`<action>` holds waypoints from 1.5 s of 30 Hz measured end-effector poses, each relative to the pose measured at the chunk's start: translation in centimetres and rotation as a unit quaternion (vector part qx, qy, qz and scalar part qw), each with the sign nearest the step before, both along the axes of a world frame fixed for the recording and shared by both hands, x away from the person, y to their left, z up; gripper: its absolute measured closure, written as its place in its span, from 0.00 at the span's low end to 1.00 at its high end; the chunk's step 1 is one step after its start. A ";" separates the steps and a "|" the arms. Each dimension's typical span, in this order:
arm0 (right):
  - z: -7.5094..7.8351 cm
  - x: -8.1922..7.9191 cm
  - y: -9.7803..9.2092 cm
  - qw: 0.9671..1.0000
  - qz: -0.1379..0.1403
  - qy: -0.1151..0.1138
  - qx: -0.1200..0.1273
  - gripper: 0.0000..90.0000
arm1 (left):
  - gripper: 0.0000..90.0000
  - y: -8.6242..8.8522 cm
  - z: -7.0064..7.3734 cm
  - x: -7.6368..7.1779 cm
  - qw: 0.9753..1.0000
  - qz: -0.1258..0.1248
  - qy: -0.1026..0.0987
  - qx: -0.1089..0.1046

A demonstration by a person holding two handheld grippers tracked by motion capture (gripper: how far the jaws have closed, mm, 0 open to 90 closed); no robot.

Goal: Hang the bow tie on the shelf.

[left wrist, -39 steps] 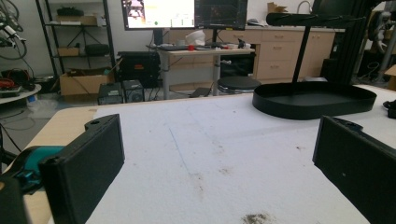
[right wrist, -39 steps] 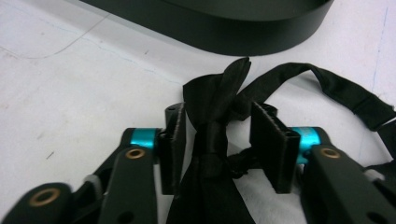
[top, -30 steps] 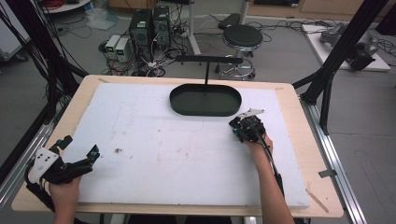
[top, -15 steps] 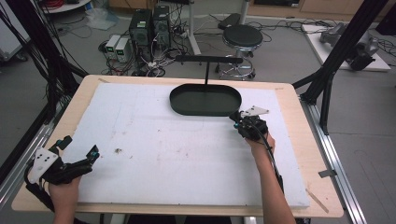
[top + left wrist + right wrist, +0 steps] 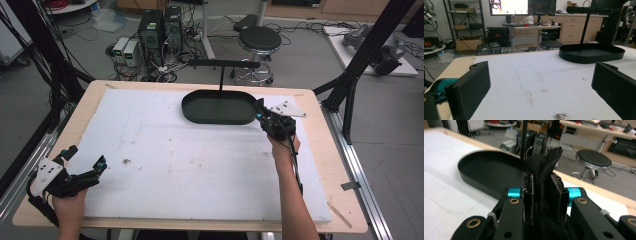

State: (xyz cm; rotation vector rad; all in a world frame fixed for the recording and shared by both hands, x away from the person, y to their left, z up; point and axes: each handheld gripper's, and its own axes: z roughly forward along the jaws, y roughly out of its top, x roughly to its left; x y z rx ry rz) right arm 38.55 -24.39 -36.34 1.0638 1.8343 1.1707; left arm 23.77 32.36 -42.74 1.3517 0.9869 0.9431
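Beside the black tray [image 5: 218,107], right tongs [image 5: 545,192] pinch black cloth [image 5: 546,167]

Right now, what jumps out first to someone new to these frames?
First, the black oval tray with its T-shaped stand, at the far middle of the white foam mat. Next, the right gripper at the tray's right end, shut on a piece of black fabric that sticks up between its jaws. The left gripper rests open at the near left corner, holding nothing.
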 end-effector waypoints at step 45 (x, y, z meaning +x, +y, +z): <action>7.5 8.8 0.8 0.993 0.022 -0.051 0.100 0.83 | 0.03 0.3 0.6 0.2 1.000 -0.001 -0.005 -0.005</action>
